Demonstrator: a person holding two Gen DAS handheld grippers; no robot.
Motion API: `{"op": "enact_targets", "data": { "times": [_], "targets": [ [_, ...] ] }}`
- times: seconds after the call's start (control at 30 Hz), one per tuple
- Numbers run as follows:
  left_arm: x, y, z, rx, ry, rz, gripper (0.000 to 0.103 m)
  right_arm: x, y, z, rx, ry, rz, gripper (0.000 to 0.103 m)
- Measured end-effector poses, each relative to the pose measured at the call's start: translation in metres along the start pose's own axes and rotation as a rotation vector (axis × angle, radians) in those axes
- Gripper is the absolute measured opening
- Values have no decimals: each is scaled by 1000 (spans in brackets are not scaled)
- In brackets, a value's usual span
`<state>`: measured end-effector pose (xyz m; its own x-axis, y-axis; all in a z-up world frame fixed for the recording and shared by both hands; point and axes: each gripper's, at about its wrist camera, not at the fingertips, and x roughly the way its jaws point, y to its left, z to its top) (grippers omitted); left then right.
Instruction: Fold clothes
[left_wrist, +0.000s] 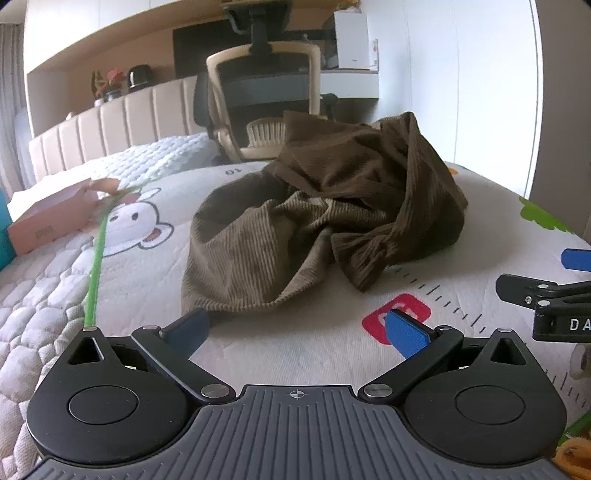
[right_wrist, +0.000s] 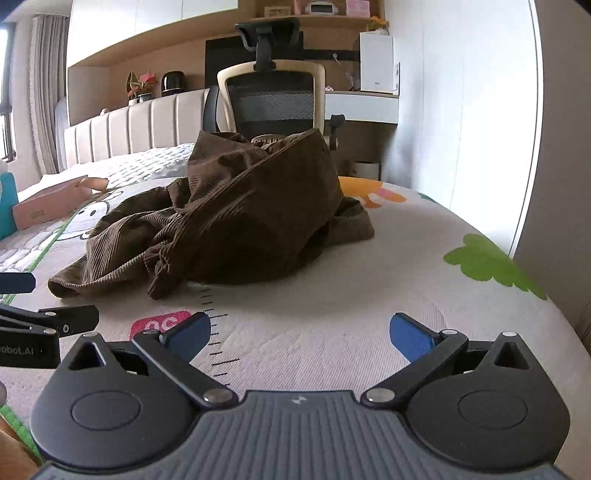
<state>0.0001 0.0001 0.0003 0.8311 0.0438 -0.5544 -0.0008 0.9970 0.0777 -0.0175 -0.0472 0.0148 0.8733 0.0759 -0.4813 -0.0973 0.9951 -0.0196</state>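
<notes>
Nothing looks folded yet — the brown garment lies in a crumpled heap on the mat, at twelve o'clock from both grippers. The left gripper and right gripper both gape wide, empty, just short of the cloth. Spreading it flat and every fold remain.

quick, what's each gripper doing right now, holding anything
Left gripper: open, holding nothing, just short of the brown garment.
Right gripper: open, holding nothing.
</notes>
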Motion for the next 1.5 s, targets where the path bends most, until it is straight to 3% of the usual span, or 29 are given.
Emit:
{"op": "enact_targets", "data": {
  "times": [0.3, 1.5],
  "targets": [
    [0, -3, 2, 15, -1, 17, 103, 2, 0, -2, 23, 27, 33, 103],
    [6, 2, 0, -5, 43, 7, 103, 7, 5, -1, 37, 62, 10, 103]
  ]
}}
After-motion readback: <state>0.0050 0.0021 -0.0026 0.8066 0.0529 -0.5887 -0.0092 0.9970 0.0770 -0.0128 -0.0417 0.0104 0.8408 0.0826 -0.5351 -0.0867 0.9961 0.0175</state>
